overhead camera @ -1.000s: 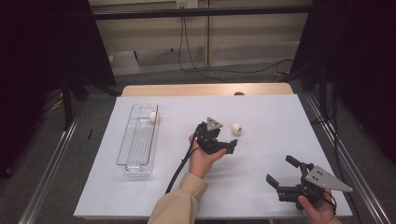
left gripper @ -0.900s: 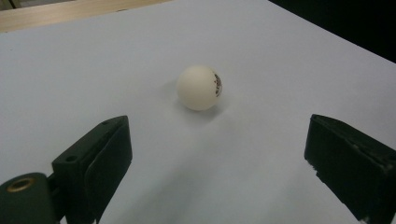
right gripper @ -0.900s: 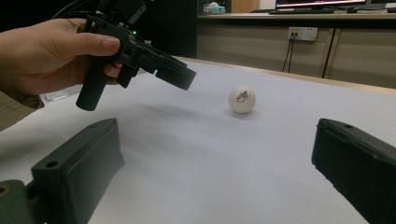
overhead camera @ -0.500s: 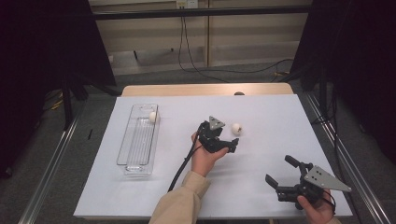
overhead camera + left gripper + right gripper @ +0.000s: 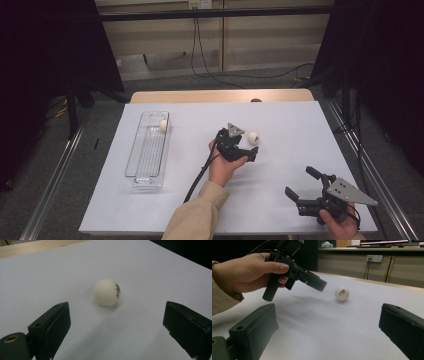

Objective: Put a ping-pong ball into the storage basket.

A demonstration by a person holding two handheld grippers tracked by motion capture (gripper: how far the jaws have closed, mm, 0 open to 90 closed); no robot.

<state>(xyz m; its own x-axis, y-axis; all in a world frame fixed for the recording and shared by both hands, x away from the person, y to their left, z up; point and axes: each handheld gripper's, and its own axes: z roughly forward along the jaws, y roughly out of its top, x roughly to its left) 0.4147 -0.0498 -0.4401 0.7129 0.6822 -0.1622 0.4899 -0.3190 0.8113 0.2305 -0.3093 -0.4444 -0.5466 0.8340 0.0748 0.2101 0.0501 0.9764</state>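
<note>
My left gripper (image 5: pixel 248 151) sits near the middle of the white table (image 5: pixel 280 125), jaws spread wide with nothing between the pads. Looking along those jaws in the left gripper view, the ball (image 5: pixel 107 292) lies straight ahead, centred between the two black pads but still beyond their tips, so the gap is empty and no pad touches it. From the high view the ball (image 5: pixel 253 138) sits just beyond the gripper's nose, a little up and to the right of it, resting on the bare table surface. Being round, it has no long axis to line up with; all that matters is that it sits on the jaws' centreline, and it looks to me as though it does. A short push forward and slightly down should bring the pads to either side of it before I close.

My right gripper (image 5: pixel 303 190) is held low at the near right corner of the table, jaws also wide apart and empty. In its own view the ball (image 5: pixel 341 293) shows well off, with the left gripper (image 5: pixel 317 284) much nearer to it, so the left hand is clearly the one to take it.

Farther out to the left lies a clear tray (image 5: pixel 141 170), long side running away from me, with what I take to be a second ball (image 5: pixel 163 125) at its far end; at this size I cannot be sure.
</note>
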